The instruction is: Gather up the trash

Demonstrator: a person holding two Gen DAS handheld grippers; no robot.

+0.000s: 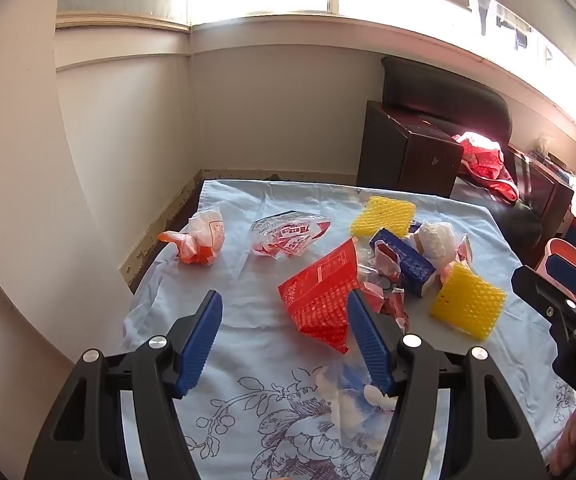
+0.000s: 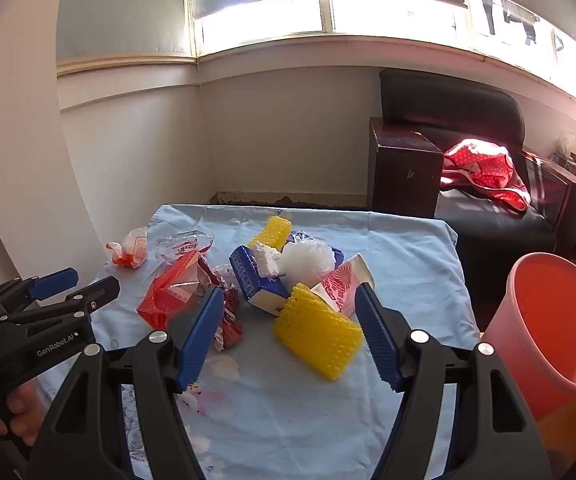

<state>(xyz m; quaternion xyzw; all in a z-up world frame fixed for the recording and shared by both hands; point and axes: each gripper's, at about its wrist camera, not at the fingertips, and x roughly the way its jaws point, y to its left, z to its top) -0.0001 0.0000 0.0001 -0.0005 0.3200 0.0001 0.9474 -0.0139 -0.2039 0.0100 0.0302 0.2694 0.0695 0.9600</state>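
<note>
Trash lies scattered on a table under a light blue flowered cloth [image 1: 248, 344]. A flat red wrapper [image 1: 323, 300] sits just ahead of my left gripper [image 1: 284, 308], which is open and empty above the cloth. Farther back lie a crumpled orange and white bag [image 1: 198, 240] and a clear printed wrapper [image 1: 288, 234]. My right gripper [image 2: 289, 304] is open, and a yellow foam net [image 2: 319, 334] lies between its fingers, untouched. Behind it sit a blue carton [image 2: 248, 276], a white foam ball [image 2: 307, 260], a pink paper cup [image 2: 343, 284] and a second yellow net [image 2: 274, 232].
A pink bucket [image 2: 547, 320] stands off the table's right edge. Walls close the left and far sides. A dark sofa [image 2: 467, 128] with a red cloth [image 2: 483, 172] stands behind to the right. A hand [image 2: 20, 412] grips the left tool.
</note>
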